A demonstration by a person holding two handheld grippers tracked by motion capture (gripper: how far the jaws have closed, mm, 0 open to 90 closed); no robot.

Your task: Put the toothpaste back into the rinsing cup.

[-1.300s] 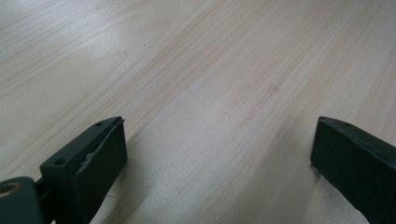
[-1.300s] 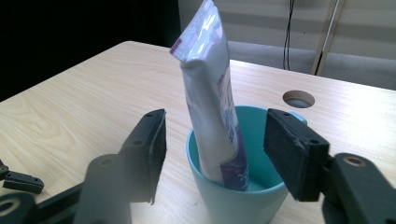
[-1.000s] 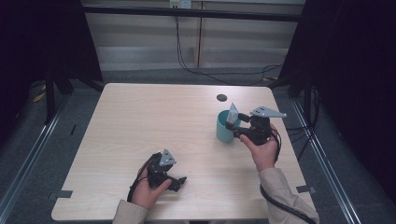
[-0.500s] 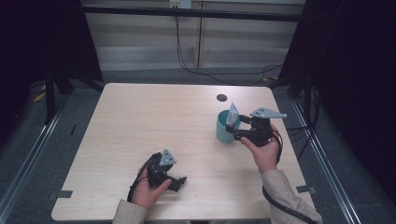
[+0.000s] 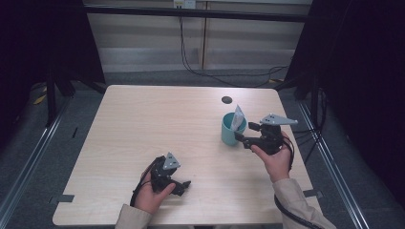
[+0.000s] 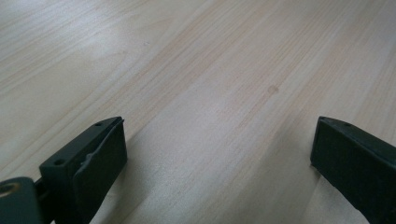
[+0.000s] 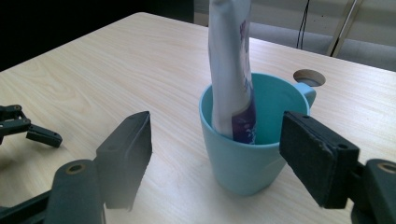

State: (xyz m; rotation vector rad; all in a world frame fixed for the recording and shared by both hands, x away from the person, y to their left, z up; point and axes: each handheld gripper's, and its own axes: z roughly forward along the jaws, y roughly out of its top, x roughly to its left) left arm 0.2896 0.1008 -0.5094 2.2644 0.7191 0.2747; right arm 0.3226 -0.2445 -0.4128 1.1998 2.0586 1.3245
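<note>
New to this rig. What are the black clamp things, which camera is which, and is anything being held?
No robot arm here: a person holds a two-jaw hand tool in each hand. The high view looks down on the wooden table. The left gripper rests open near the table's front edge; its own camera looks along its two jaws at bare wood. The right gripper sits beside a blue mug with a white pouch standing in it. In the right gripper view the jaws have just been opening and stand apart in front of the mug, pressing on nothing. Nothing is held.
</note>
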